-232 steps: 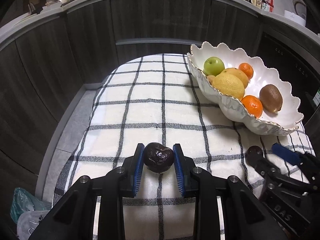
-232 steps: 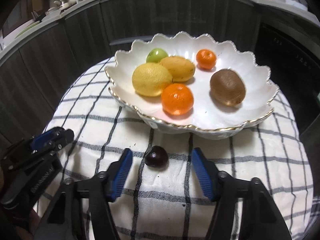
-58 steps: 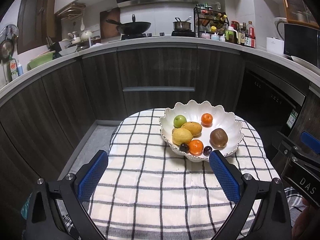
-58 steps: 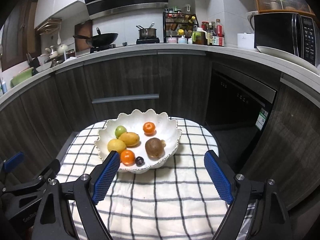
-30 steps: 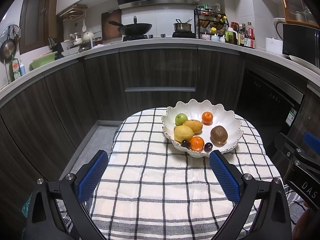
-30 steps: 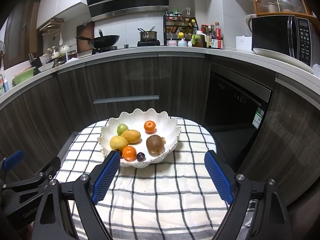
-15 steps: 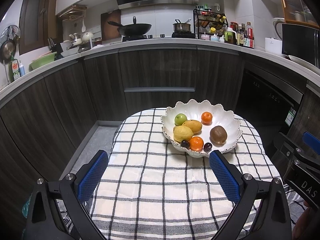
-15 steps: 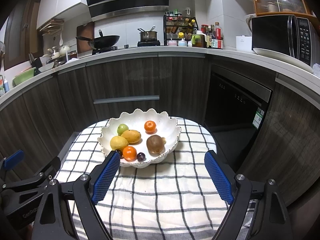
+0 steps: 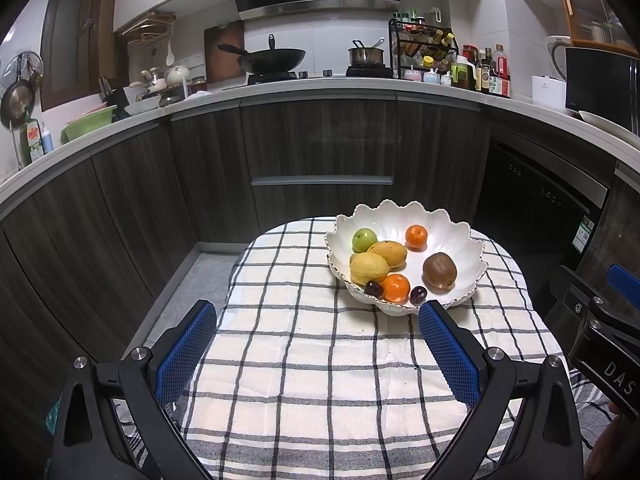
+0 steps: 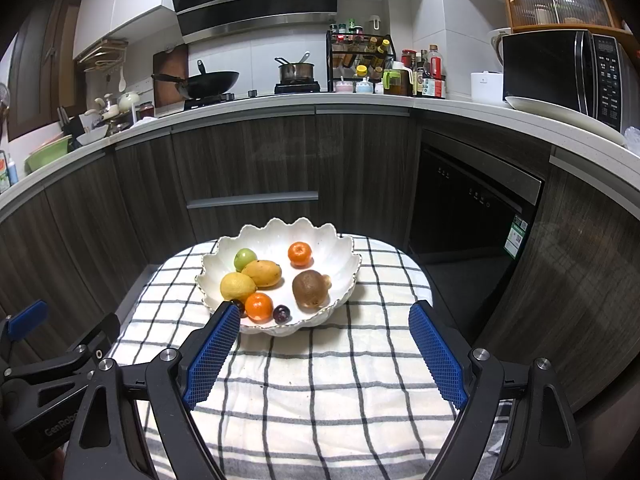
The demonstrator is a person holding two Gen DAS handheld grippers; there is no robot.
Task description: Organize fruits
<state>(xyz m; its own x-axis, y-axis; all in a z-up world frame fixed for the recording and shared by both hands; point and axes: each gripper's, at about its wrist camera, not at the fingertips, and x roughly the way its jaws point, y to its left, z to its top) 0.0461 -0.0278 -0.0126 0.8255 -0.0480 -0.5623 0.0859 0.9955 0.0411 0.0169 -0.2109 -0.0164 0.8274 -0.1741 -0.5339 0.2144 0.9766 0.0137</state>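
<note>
The left tongs (image 9: pixel 316 354) and the right tongs (image 10: pixel 324 354) both hang released above the checked cloth (image 9: pixel 320 360) on the surface — nothing sits between their blue pads. The fruits all lie in the white scalloped bowl (image 10: pixel 320 240) at the far part of the cloth: a lemon (image 10: pixel 237 286), a mango (image 10: pixel 262 273), a green apple (image 10: pixel 245 258), two tangerines, a kiwi (image 10: pixel 309 288) and two dark plums at the near rim.
</note>
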